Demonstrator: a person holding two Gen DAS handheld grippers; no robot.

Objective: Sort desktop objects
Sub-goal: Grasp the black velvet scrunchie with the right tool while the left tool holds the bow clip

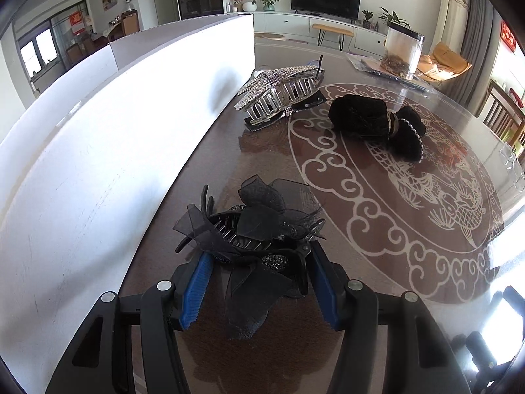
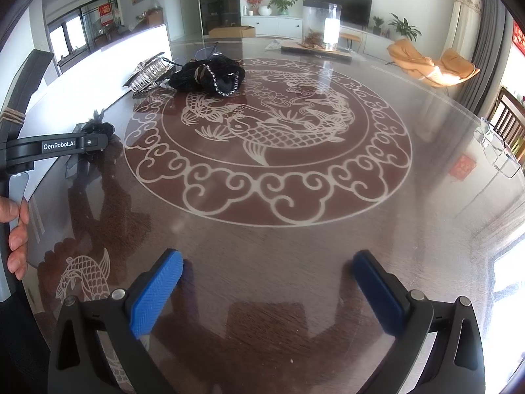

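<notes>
A black gauze flower hair clip point(image 1: 256, 229) sits between the blue pads of my left gripper point(image 1: 259, 252), which is shut on it just above the table, beside the white box wall point(image 1: 115, 131). Farther back a rhinestone star clip point(image 1: 282, 92) and a black velvet bow point(image 1: 374, 121) lie on the table. My right gripper point(image 2: 267, 262) hangs open over bare tabletop with nothing between its fingers. The right wrist view shows the gauze clip point(image 2: 98, 128) at the far left, with the velvet bow point(image 2: 210, 75) and the rhinestone clip point(image 2: 149, 72) behind it.
The round glass-topped table point(image 2: 295, 246) has a fish pattern. A clear jar point(image 2: 321, 26) stands on a flat pack at the far side. Clear glasses point(image 2: 498, 151) lie near the right edge. A person's hand point(image 2: 16, 229) grips the left tool's handle.
</notes>
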